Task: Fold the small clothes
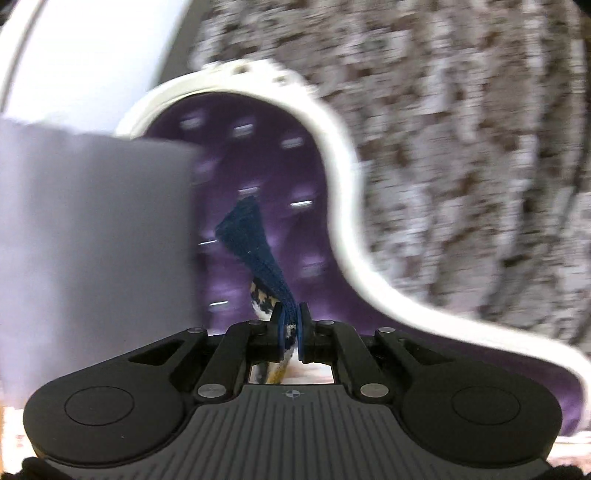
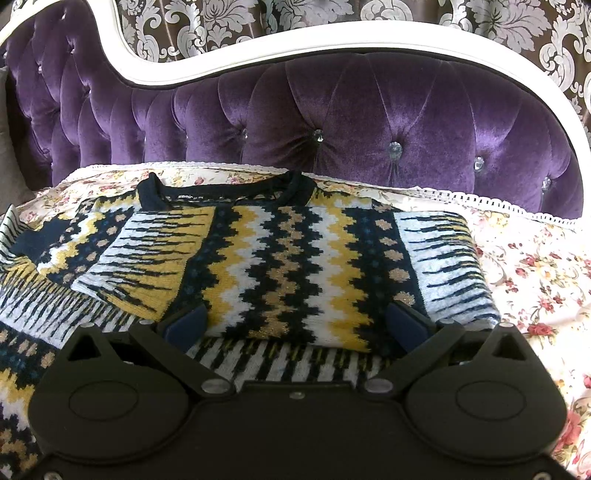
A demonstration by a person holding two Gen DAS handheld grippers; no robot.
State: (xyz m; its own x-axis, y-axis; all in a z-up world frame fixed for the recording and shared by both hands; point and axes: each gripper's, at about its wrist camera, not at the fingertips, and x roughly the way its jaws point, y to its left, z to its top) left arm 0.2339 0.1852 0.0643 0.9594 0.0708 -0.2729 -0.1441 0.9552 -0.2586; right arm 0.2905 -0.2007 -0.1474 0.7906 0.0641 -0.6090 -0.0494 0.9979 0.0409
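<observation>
A knitted sweater [image 2: 288,254] with navy, yellow, white and tan zigzags lies on a floral bedspread [image 2: 535,266], neck toward the headboard, its right sleeve folded in over the body. My right gripper [image 2: 295,321] is open, just above the sweater's lower part, one blue finger [image 2: 186,323] at each side. My left gripper [image 1: 290,328] is shut on a navy ribbed edge of the sweater [image 1: 255,247] and holds it lifted; that view is motion-blurred.
A purple tufted headboard [image 2: 369,118] with a white frame [image 2: 332,40] stands behind the bed. Patterned wallpaper [image 2: 480,18] is behind it. A grey pillow [image 1: 92,229] fills the left of the left wrist view.
</observation>
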